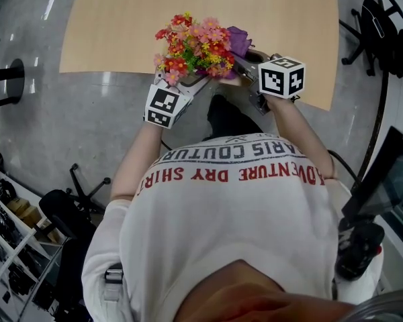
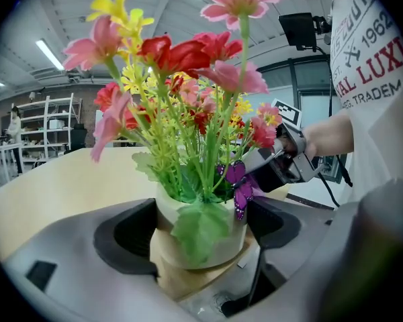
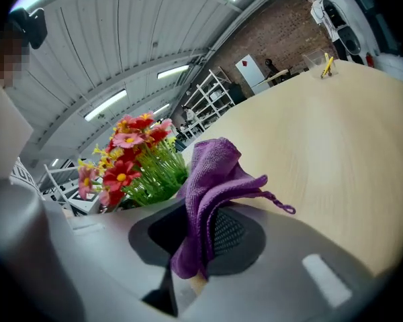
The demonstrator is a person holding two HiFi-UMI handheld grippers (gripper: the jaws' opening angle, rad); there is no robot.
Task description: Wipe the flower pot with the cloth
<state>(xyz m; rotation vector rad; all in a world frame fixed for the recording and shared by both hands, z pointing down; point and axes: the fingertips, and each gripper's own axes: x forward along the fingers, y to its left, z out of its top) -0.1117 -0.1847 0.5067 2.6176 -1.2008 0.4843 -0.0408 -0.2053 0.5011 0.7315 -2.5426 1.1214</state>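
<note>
A cream flower pot [image 2: 188, 243] full of red, pink and yellow artificial flowers [image 1: 195, 49] sits at the near edge of the wooden table [image 1: 121, 25]. My left gripper [image 2: 198, 230] is shut on the pot, one jaw pressing each side. A purple cloth [image 3: 211, 180] is bunched up and clamped in my right gripper [image 3: 201, 230]. In the head view the cloth [image 1: 240, 41] lies just right of the flowers, with the right gripper [image 1: 250, 64] close beside the pot. The left gripper view shows the right gripper [image 2: 282, 163] behind the blooms. Whether the pot rests on the table is hidden.
The table stretches away beyond the pot. Office chairs stand on the grey floor at lower left [image 1: 74, 203] and upper right [image 1: 379, 19]. Shelving [image 1: 10, 247] lines the left edge. A small clear cup [image 3: 320, 62] sits at the table's far end.
</note>
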